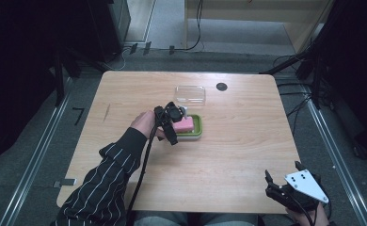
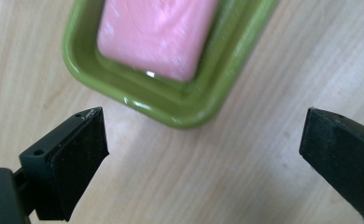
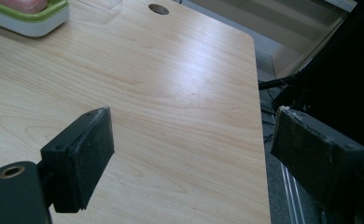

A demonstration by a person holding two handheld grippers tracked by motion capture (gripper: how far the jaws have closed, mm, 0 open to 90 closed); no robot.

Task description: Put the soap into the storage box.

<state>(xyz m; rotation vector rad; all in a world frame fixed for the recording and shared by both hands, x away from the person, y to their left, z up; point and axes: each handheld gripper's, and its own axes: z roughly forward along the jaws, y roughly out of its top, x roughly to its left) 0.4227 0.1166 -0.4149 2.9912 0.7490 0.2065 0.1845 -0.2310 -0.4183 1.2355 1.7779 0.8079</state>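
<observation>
Left gripper view looks straight down on the pink soap bar (image 2: 157,32), which lies flat in the green dish (image 2: 189,109) near the middle of the table (image 2: 245,186). The soap looks glossy and smooth, so I judge it slippery, firm enough to squeeze but likely to mark or shoot out under a hard pinch. It seems light. The best hold would be across its two long sides, low on the bar, with flat pads square to them. The dish rim stands close around the soap, so the jaws have little room to go down beside it; a hold on the upper half of the bar may be all that fits.

The left gripper (image 2: 203,154) hangs just over the near end of the dish with its jaws spread wide and nothing between them. In the high view a clear lid (image 1: 190,94) lies beyond the dish, toward the far edge, apart from it. The right gripper (image 1: 278,183) rests at the near right corner of the table, jaws apart and empty, well away from the soap.
</observation>
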